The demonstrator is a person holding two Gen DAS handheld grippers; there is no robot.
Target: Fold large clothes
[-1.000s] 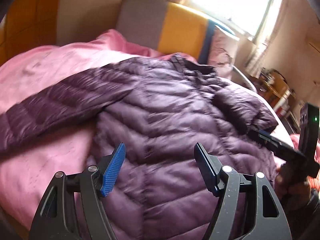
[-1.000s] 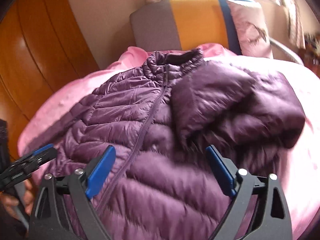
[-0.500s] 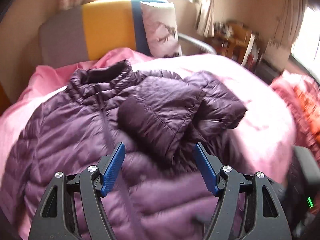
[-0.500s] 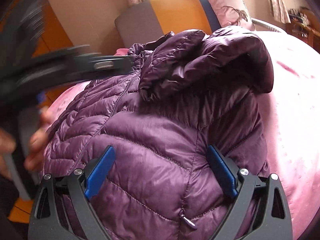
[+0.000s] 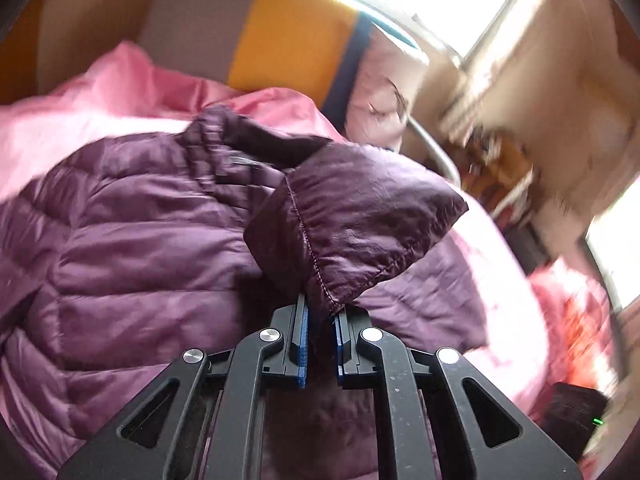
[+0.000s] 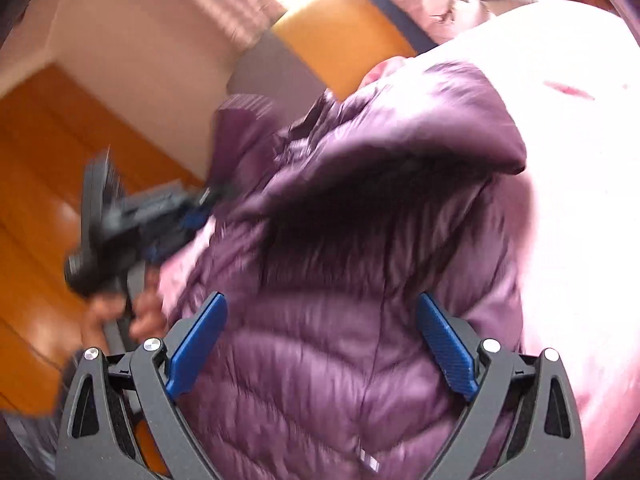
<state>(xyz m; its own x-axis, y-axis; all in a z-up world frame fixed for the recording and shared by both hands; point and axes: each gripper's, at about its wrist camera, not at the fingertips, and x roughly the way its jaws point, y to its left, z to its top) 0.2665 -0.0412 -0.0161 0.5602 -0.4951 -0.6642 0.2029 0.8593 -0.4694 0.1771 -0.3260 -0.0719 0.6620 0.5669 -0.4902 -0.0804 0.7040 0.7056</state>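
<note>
The jacket (image 5: 152,248), purple, quilted and glossy, lies on the pink bed (image 5: 80,120). My left tongs (image 5: 320,344) have just been closing and now pinch its stitched cuff (image 5: 360,220). My right tongs (image 6: 320,356) stand spread above the puffy body; only that view shows my left hand (image 6: 132,312), blurred.

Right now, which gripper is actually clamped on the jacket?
The left gripper: its jaws have just closed, pinching a hemmed edge of the purple jacket. The right gripper hangs wide open above the jacket, gripping nothing.
</note>
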